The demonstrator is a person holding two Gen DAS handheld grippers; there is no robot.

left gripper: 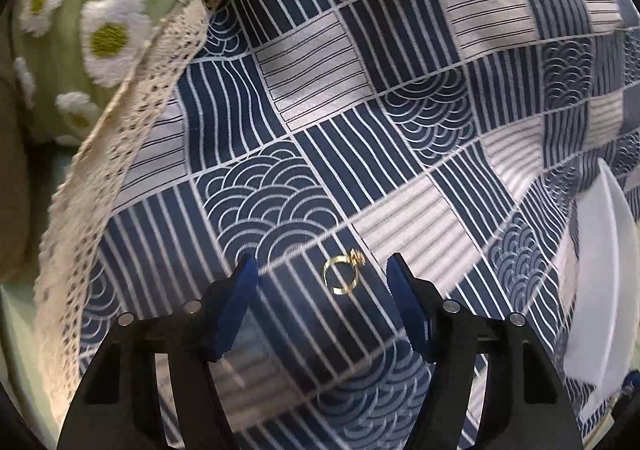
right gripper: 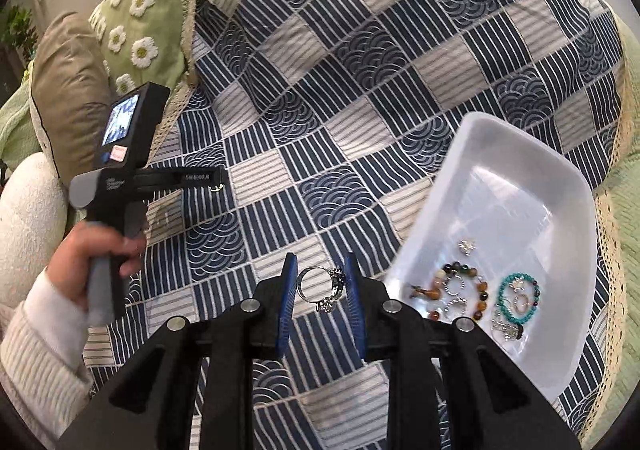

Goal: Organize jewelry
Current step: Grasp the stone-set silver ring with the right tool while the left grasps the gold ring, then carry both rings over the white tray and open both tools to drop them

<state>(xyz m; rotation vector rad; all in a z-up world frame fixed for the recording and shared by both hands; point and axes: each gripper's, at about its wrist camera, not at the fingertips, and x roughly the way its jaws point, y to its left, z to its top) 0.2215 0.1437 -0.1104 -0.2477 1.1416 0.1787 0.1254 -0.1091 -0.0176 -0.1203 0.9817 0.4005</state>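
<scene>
On a bed spread with a navy-and-white patchwork quilt (left gripper: 360, 97), the left wrist view shows the left tongs (left gripper: 320, 274) spread wide above a gold ring (left gripper: 342, 276), which lies flat on the cloth between the blue fingertips (left gripper: 244, 278), touching neither. A green daisy cushion (left gripper: 80, 9) sits at the upper left behind a strip of cream lace trim (left gripper: 132, 121), and the edge of a white tray (left gripper: 600, 270) shows at the right.

From the right wrist view, the right tongs (right gripper: 320, 284) are closed on a silver ring (right gripper: 320, 288), held upright between the blue pads above the quilt. Just to the right, the white tray holds a brown beaded bracelet (right gripper: 478, 292), a turquoise beaded bracelet (right gripper: 514, 298) and several small silver pieces, possibly rings or charms, too small to tell. At the left, a hand (right gripper: 96, 254) in a cream knit sleeve grips the handle of the left tongs, with the gold ring visible near their tips.
</scene>
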